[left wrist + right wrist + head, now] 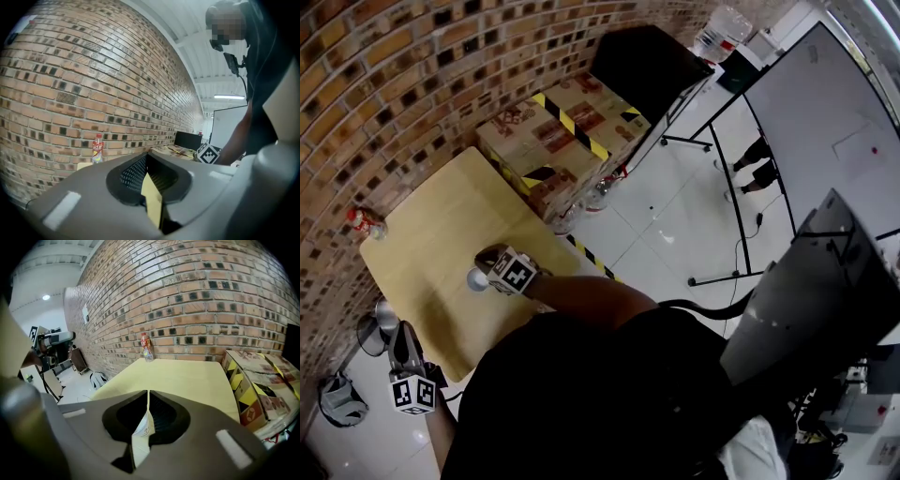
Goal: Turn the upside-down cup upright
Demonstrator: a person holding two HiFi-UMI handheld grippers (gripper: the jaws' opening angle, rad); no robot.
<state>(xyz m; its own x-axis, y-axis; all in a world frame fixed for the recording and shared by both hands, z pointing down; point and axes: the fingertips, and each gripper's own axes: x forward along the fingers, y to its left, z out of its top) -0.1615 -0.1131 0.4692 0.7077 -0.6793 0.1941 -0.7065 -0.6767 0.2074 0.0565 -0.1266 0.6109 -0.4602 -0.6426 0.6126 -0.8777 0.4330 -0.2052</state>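
Note:
In the head view a small white cup [475, 278] sits at the near part of the pale wooden table [455, 202], right at the tip of my right gripper [492, 275]. Seen from the right gripper view, the jaws of the right gripper [148, 398] are nearly together, and a white printed piece of the cup [140, 428] shows in the narrow gap between them, pinched. My left gripper [397, 339] hangs off the table's near left corner, away from the cup. In the left gripper view the left gripper [146, 161] has its jaws meeting at the tips with nothing between them.
A red-capped drink bottle [364, 221] stands at the table's far left by the brick wall. Cardboard boxes with yellow-black tape [567, 131] and a black monitor [652, 61] sit beyond the table's right end. A bag [339, 400] lies on the floor; a whiteboard [825, 112] stands to the right.

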